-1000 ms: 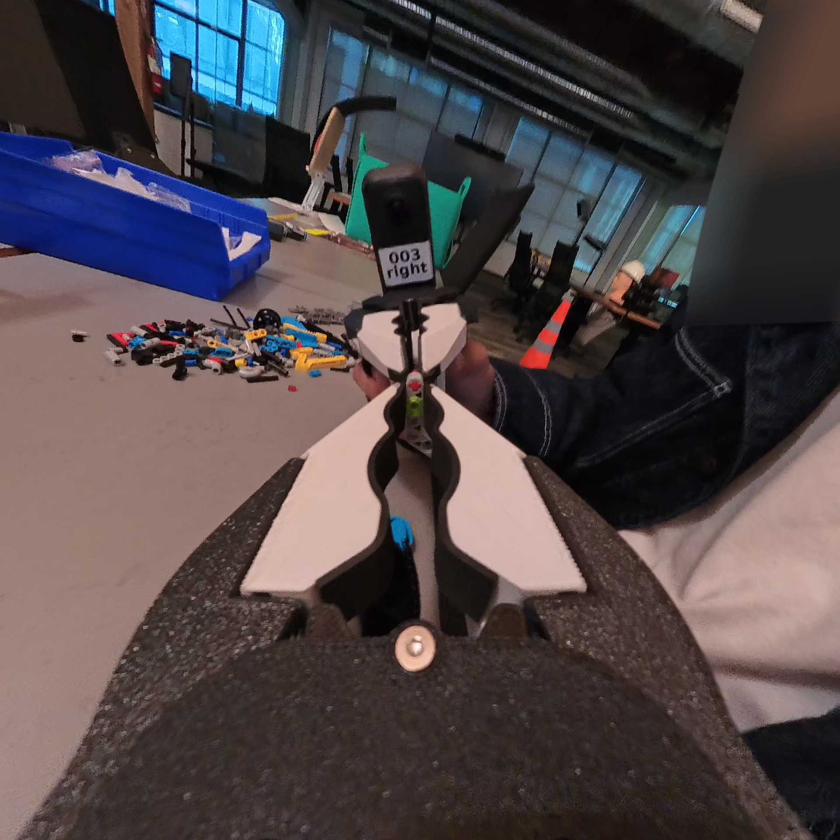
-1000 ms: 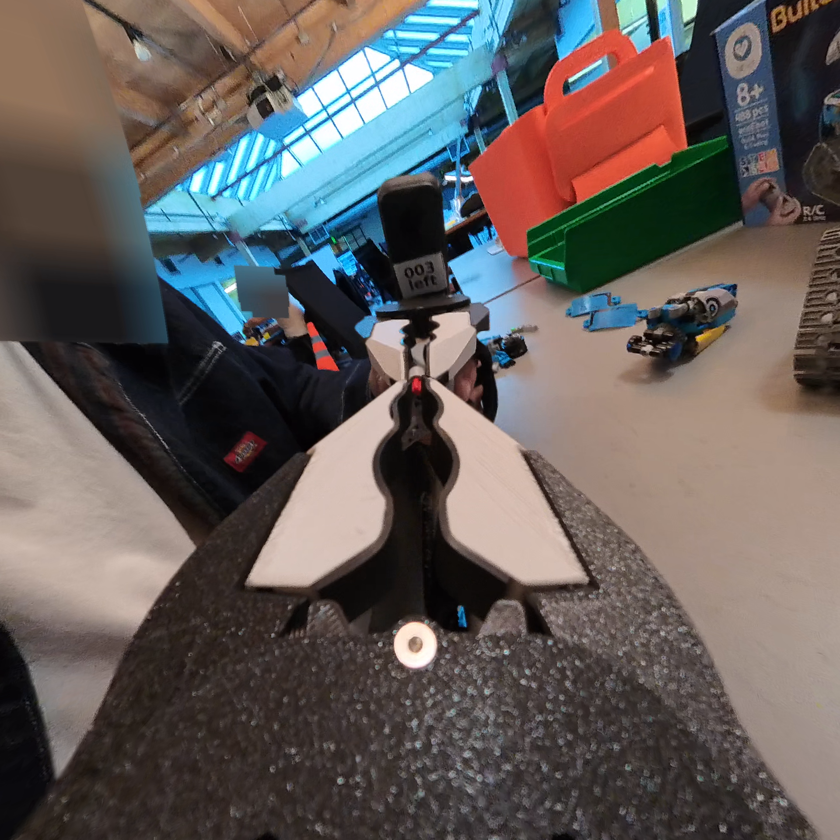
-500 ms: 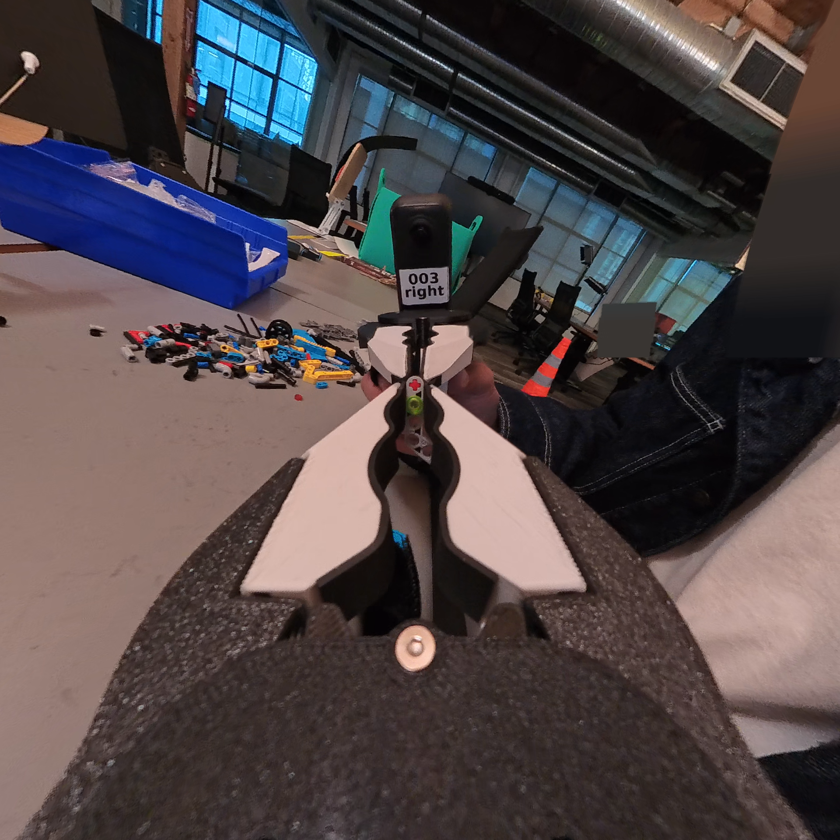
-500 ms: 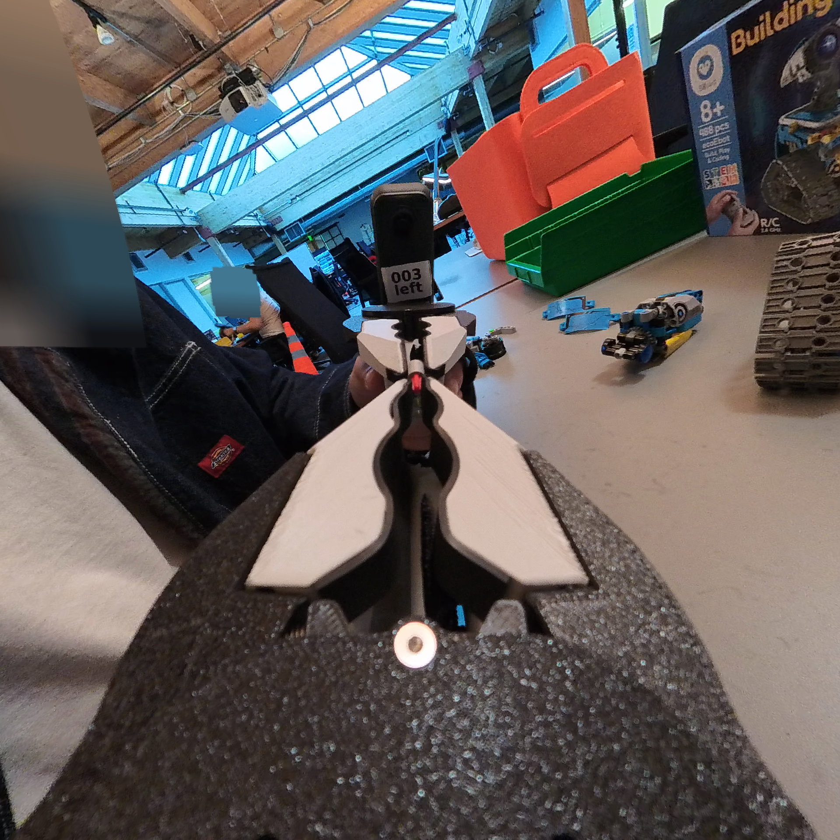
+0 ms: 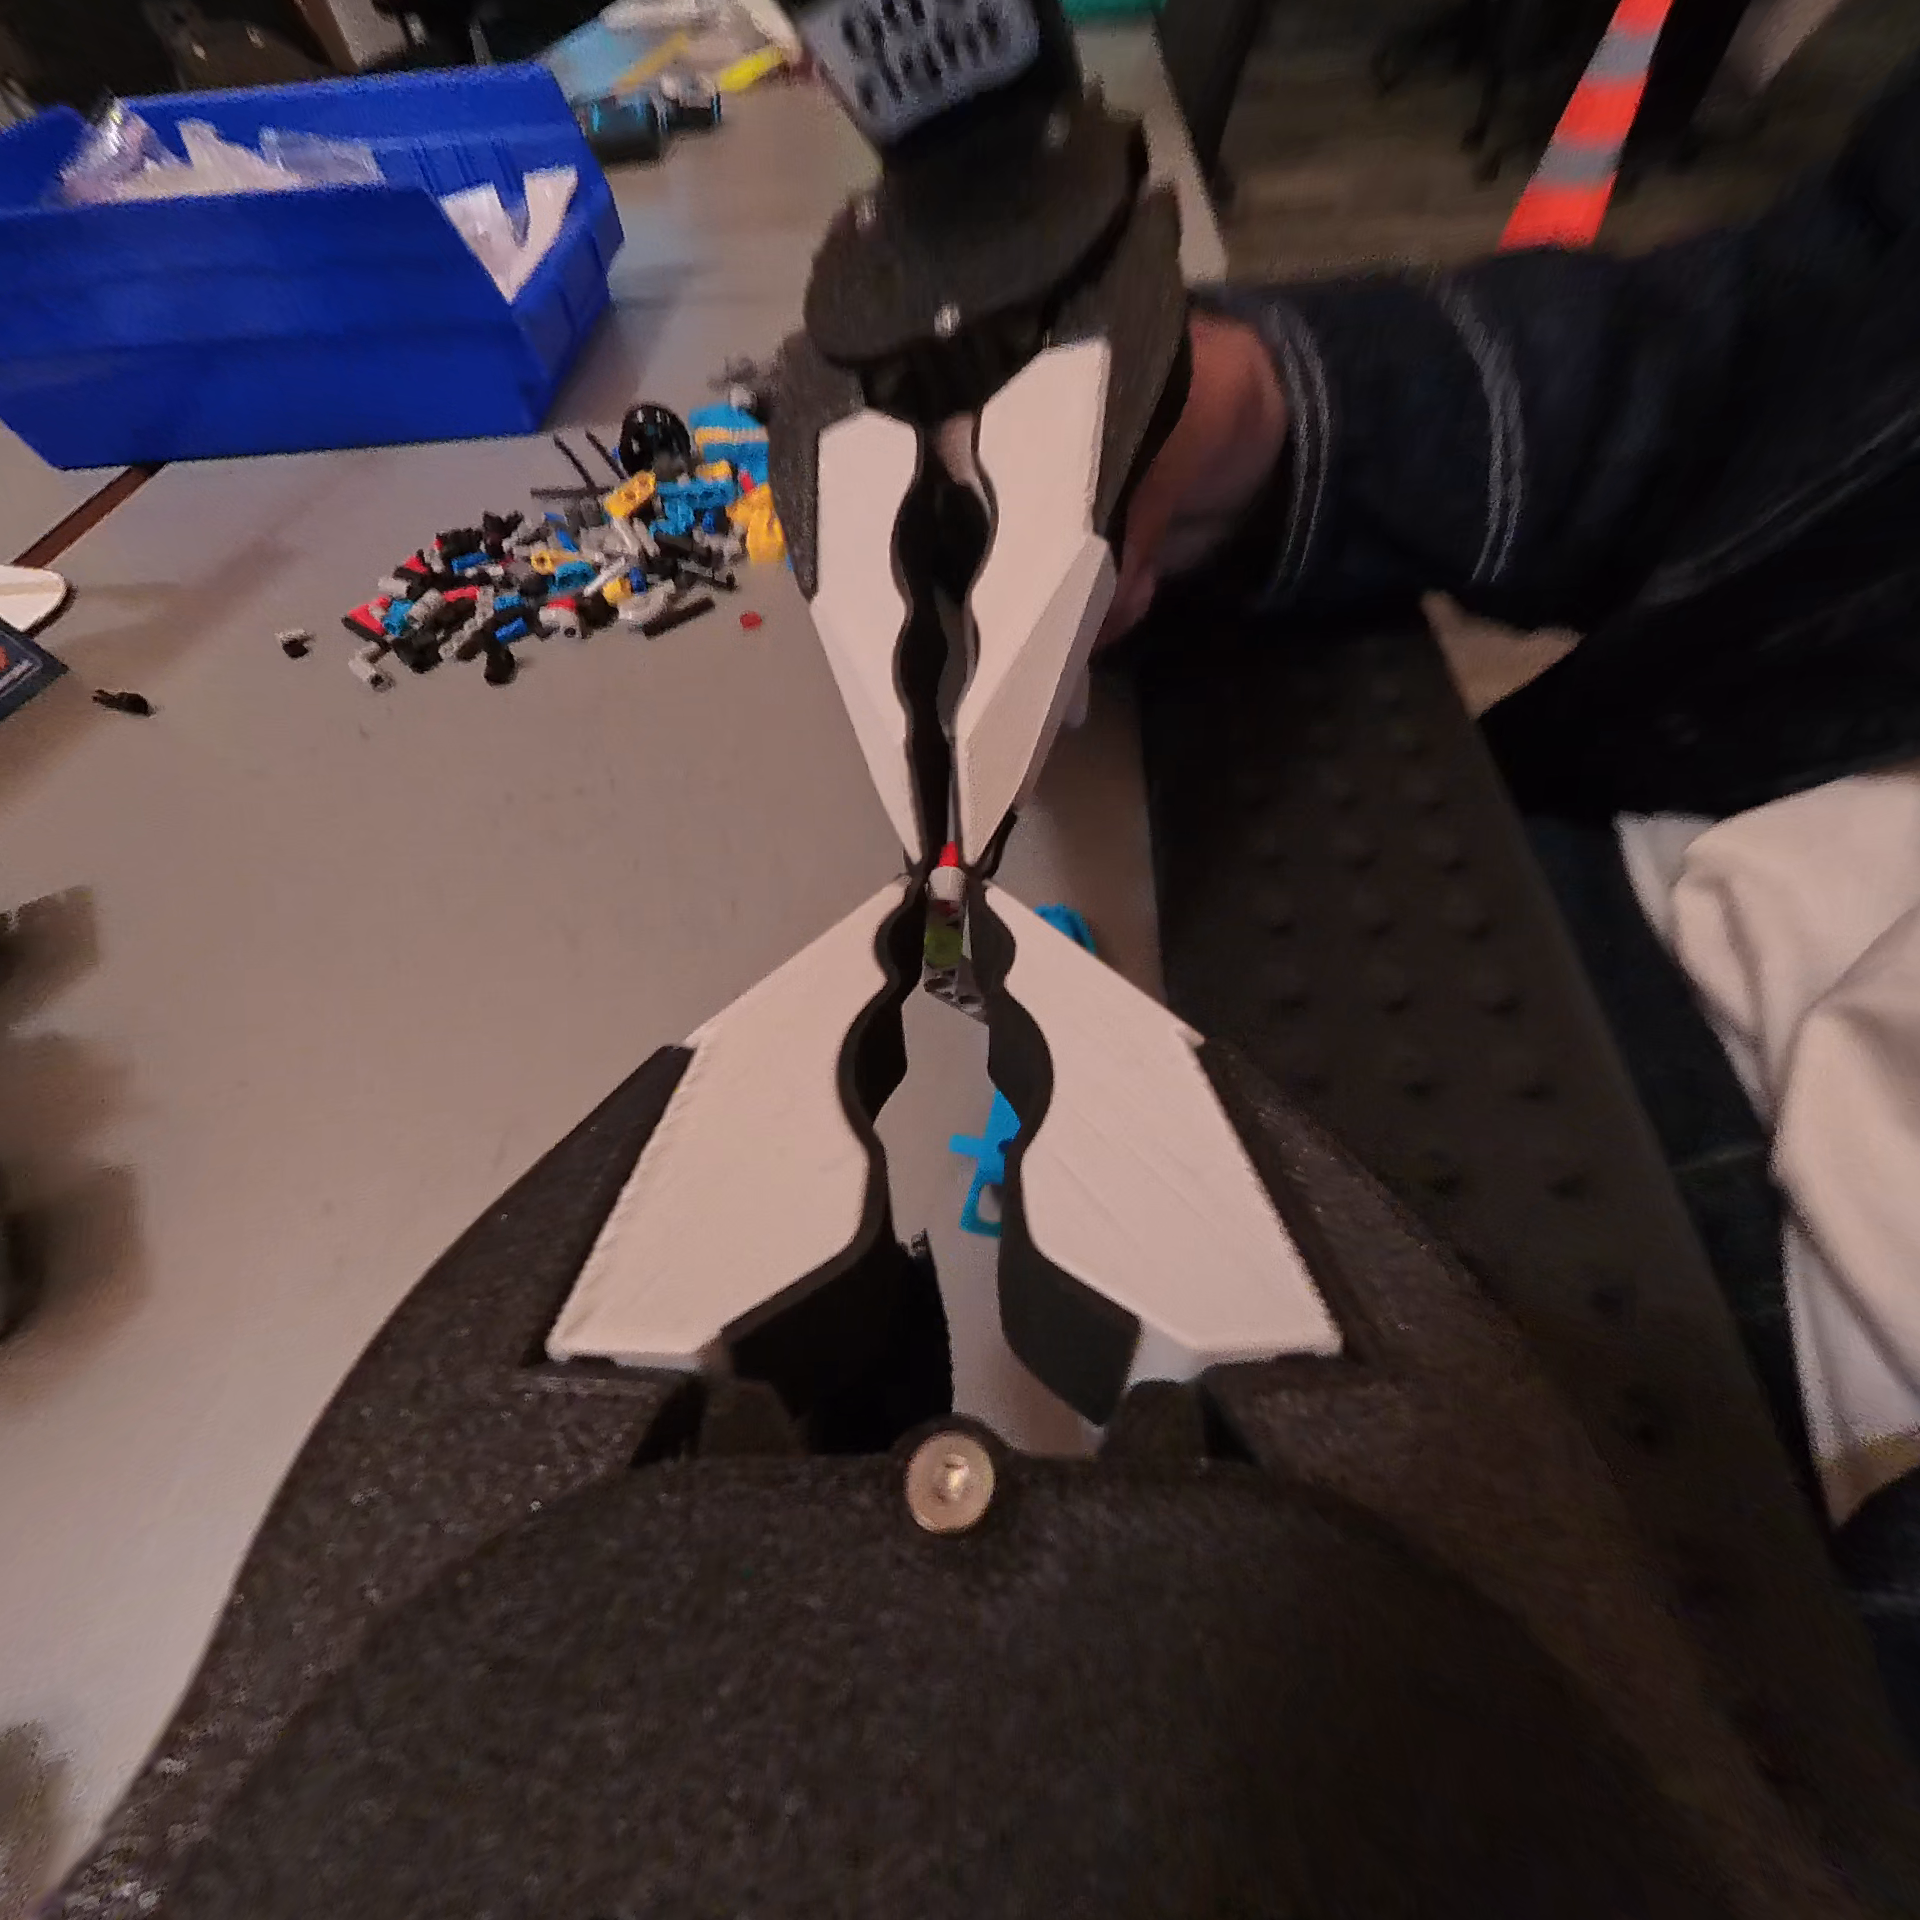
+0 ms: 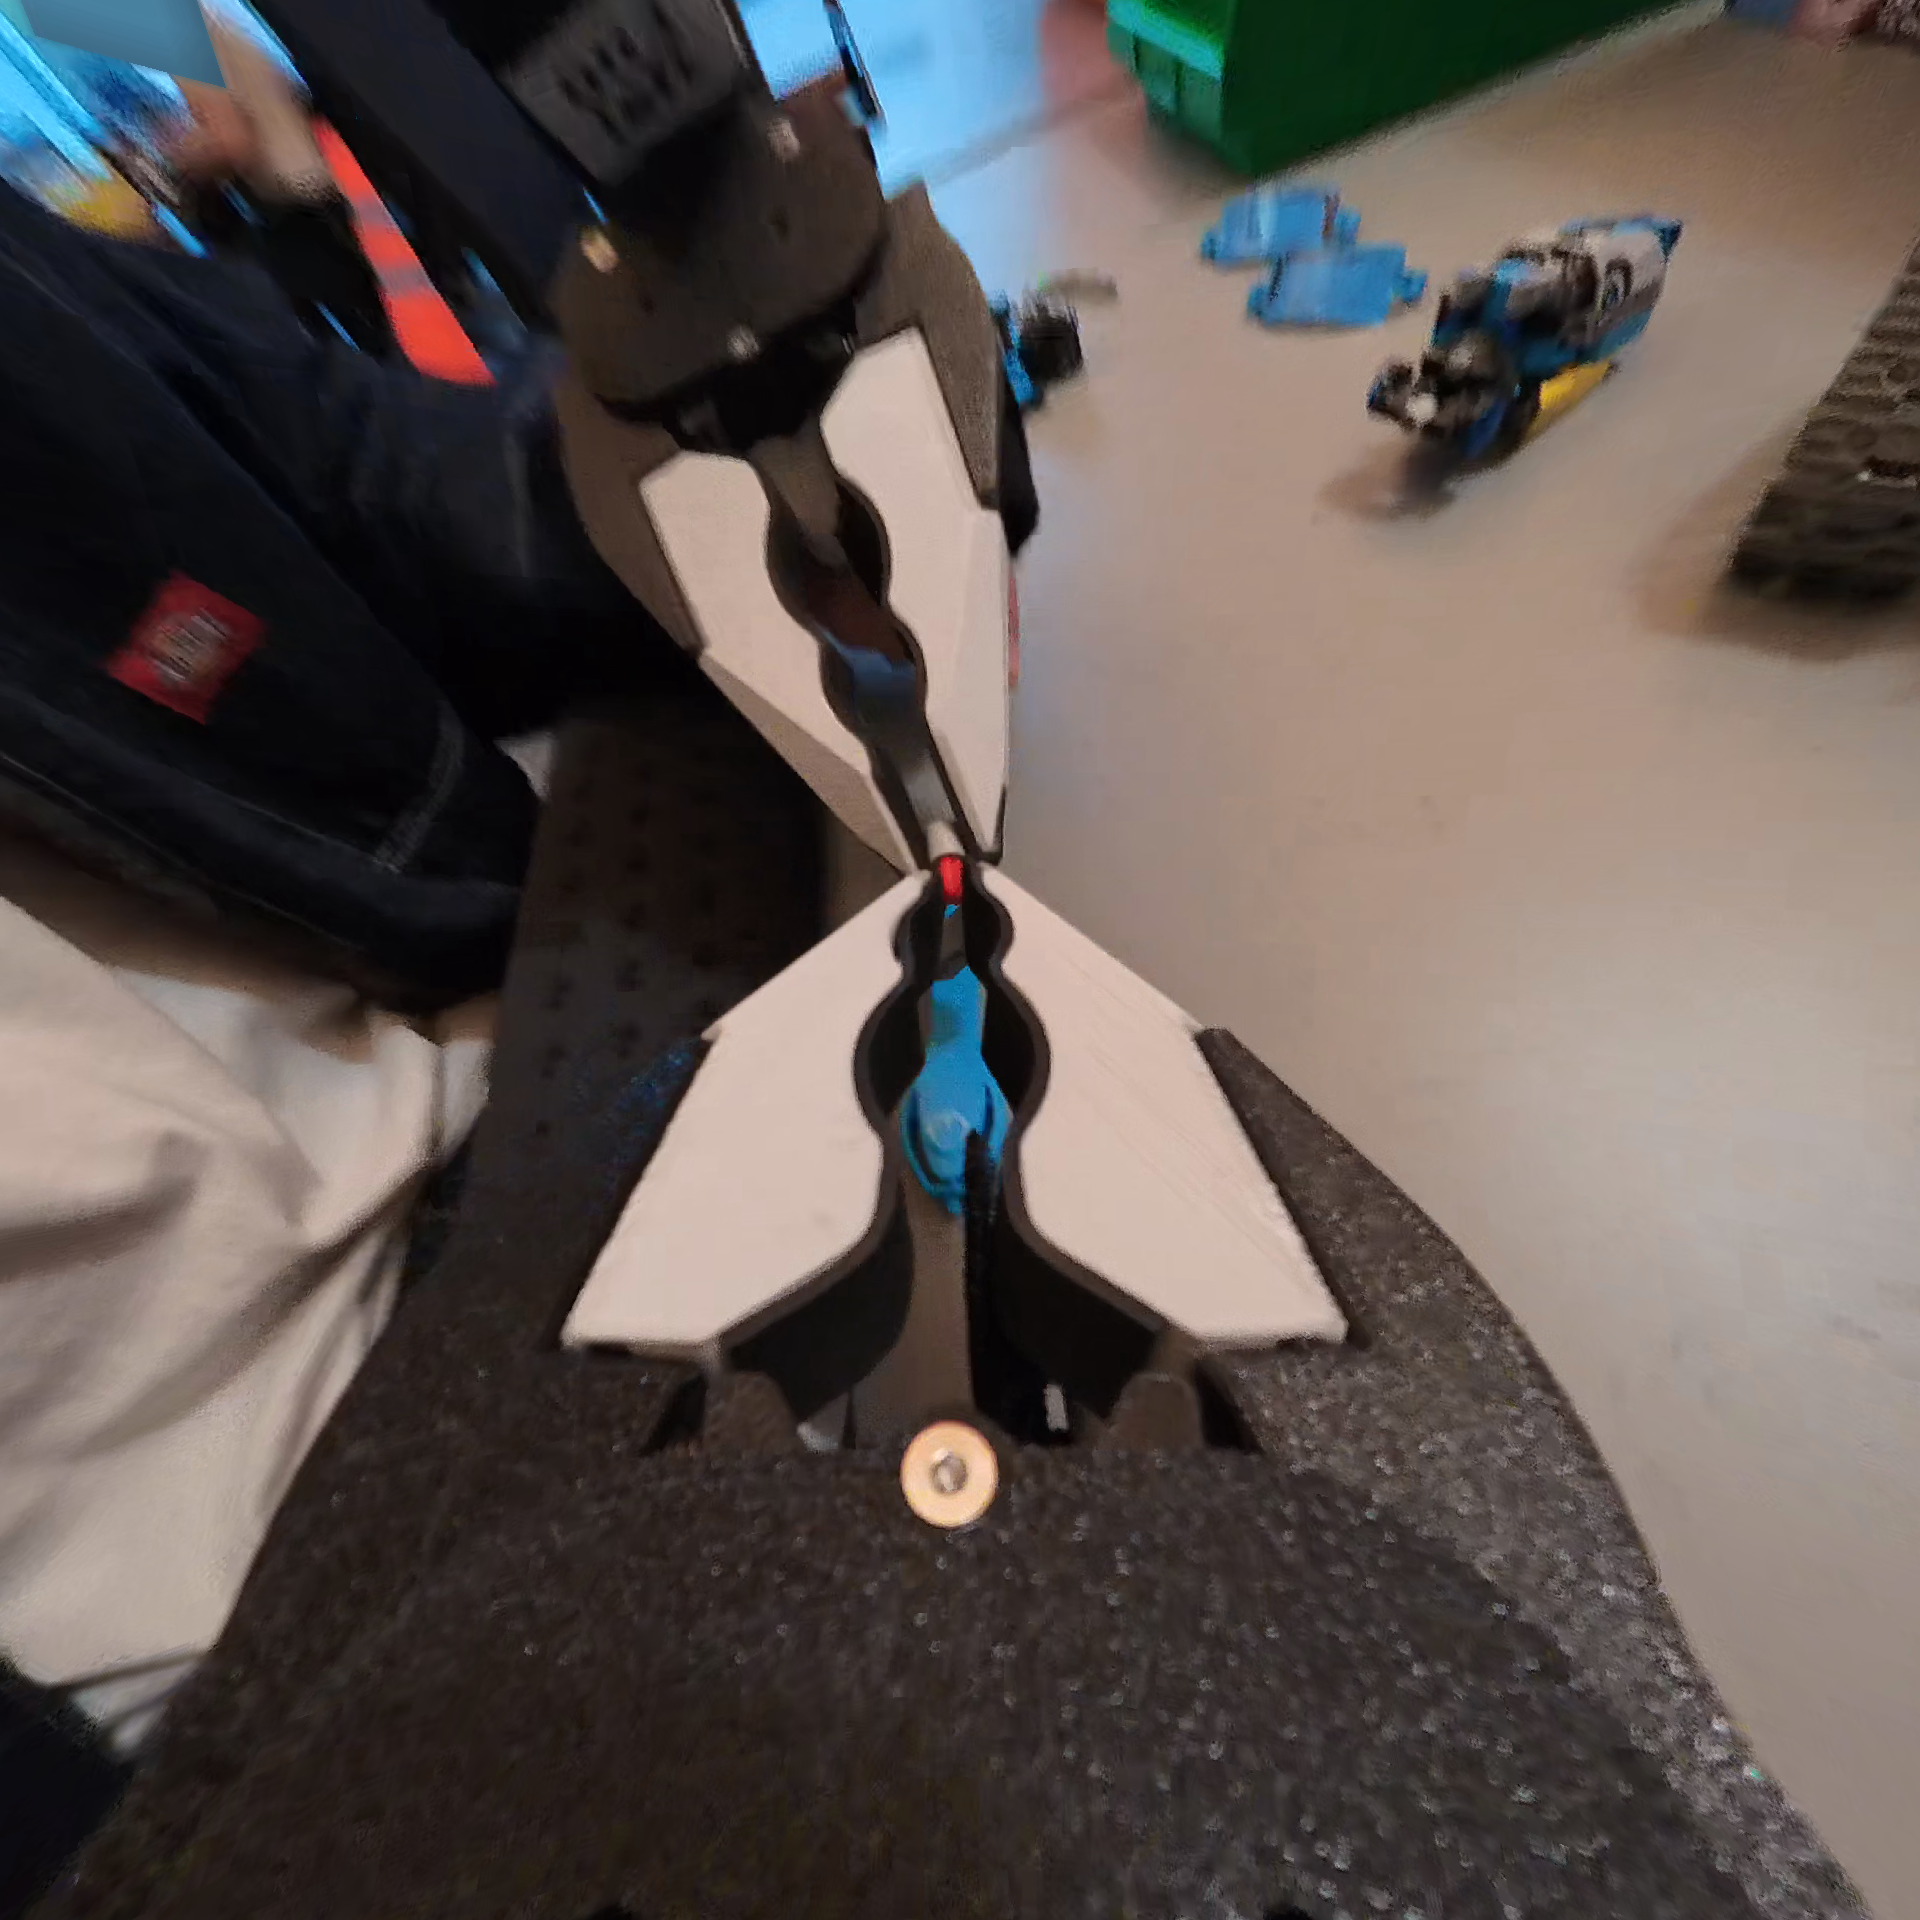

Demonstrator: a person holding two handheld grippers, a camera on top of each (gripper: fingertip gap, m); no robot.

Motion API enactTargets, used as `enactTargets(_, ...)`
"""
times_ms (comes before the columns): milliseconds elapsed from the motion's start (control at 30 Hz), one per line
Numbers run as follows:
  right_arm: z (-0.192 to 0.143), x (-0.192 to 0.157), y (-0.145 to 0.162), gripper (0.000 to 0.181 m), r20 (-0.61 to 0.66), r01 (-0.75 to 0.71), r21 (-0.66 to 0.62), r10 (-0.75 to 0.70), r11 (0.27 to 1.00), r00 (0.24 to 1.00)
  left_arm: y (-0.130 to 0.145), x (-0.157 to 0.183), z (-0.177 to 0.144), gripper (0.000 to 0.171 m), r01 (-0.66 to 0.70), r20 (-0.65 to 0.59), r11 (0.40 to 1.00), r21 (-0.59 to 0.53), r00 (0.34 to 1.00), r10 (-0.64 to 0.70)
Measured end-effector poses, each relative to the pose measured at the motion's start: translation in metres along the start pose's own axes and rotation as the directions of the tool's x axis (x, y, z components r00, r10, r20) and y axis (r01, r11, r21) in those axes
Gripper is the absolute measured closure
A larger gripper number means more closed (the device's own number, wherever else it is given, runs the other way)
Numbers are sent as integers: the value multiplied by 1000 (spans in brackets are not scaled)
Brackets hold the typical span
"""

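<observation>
My left gripper point(image 5: 943, 896) is shut on a small grey beam point(image 5: 954, 971) that carries a green pin point(image 5: 941, 943) and a white-and-red end. My right gripper point(image 5: 948, 847) comes down from above and meets it tip to tip. In the right wrist view my right gripper point(image 6: 948, 885) is shut on a small red piece point(image 6: 948, 871), and the left gripper point(image 6: 951, 844) touches it from above. Both grippers hang just above the grey table point(image 5: 416, 883). A blue piece point(image 6: 951, 1091) lies on the table below the right gripper's fingers. Both views are blurred.
A blue bin point(image 5: 291, 260) and a pile of loose building pieces point(image 5: 582, 561) lie to the left. A green bin point(image 6: 1351, 73), a small blue model point(image 6: 1507, 332), flat blue pieces point(image 6: 1309, 260) and a black tread point(image 6: 1849, 468) lie to the right. A person's dark sleeve point(image 5: 1558, 468) is close by. Only a small space, under 4 cm, lies between the two pairs of fingers. From either gripper's tips it is about 20 cm to the black tread point(image 6: 1849, 468).
Both grippers have tipped down toward the table and closed in on each other, and now stand tip to tip. Both stay shut on their pieces. The views are now blurred with motion.
</observation>
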State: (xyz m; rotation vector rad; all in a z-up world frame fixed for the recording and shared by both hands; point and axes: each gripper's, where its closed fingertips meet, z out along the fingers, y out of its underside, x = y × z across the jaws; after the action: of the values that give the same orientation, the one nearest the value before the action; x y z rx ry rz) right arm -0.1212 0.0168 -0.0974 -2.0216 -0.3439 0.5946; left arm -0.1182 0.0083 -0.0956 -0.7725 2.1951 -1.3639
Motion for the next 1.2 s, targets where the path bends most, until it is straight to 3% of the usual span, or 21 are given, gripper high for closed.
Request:
enactTargets(67, 6, 4, 15, 180, -78, 76, -152, -88, 985, 993, 15, 2, 8, 166, -78, 20, 992, -101, 997, 80)
enactTargets(167, 0, 3, 5, 180, -105, 115, -134, -129, 984, 986, 7, -1, 5, 166, -104, 54, 991, -81, 993, 109)
enactTargets(233, -7, -2, -12, 180, -60, 103, 4, -102, 995, 993, -10, -3, -4, 166, -69, 69, 997, 28, 995, 67)
enactTargets(300, -17, -12, -34, 180, 35, 46, 168, -53, 985, 998, -34, -1, -17, 166, 56, -3, 981, 184, 998, -56)
enactTargets(433, -17, -13, -39, 181, 72, 19, 224, -36, 975, 997, -39, -4, -26, 167, 134, -46, 960, 245, 991, -126)
enactTargets(467, -27, 0, -37, 181, 8, 24, 235, -26, 972, 1000, -44, -13, -38, 166, 157, -27, 941, 301, 987, -156)
enactTargets(533, -70, 17, -39, 181, 25, -66, 345, 61, 936, 998, -52, -46, -82, 167, 254, -6, 850, 463, 959, -283)
enactTargets(567, -84, 23, -36, 181, 3, -64, 354, 67, 933, 998, -45, -52, -87, 167, 227, 38, 862, 453, 961, -273)
enactTargets(633, -89, 31, -32, 181, -26, -88, 342, 103, 936, 994, -46, -41, -75, 166, 234, 7, 870, 435, 965, -263)
enactTargets(700, -72, 24, -45, 181, 13, -124, 364, 129, 923, 992, -41, -38, -60, 166, 169, 57, 917, 362, 978, -203)
enactTargets(767, -43, 13, -50, 180, 138, -278, 350, 244, 895, 960, -38, -36, -53, 166, 49, 149, 950, 310, 984, -100)
enactTargets(800, -29, 7, -51, 154, 228, -371, 325, 309, 870, 923, -35, -35, -51, 166, -48, 218, 963, 266, 976, -12)
enactTargets(833, -17, 4, -49, 141, 294, -452, 293, 371, 842, 881, -34, -34, -48, 166, -152, 282, 965, 213, 955, 88)
enactTargets(900, -8, -2, -51, 154, 406, -553, 259, 430, 791, 806, -31, -29, -42, 166, -291, 342, 948, 127, 910, 234)
enactTargets(967, -8, -4, -55, 154, 470, -608, 246, 456, 755, 756, -27, -25, -38, 165, -384, 371, 922, 55, 865, 338)
enactTargets(1200, -5, -7, -54, 164, 471, -599, 236, 449, 765, 759, -26, -18, -32, 165, -452, 373, 892, 12, 830, 415)
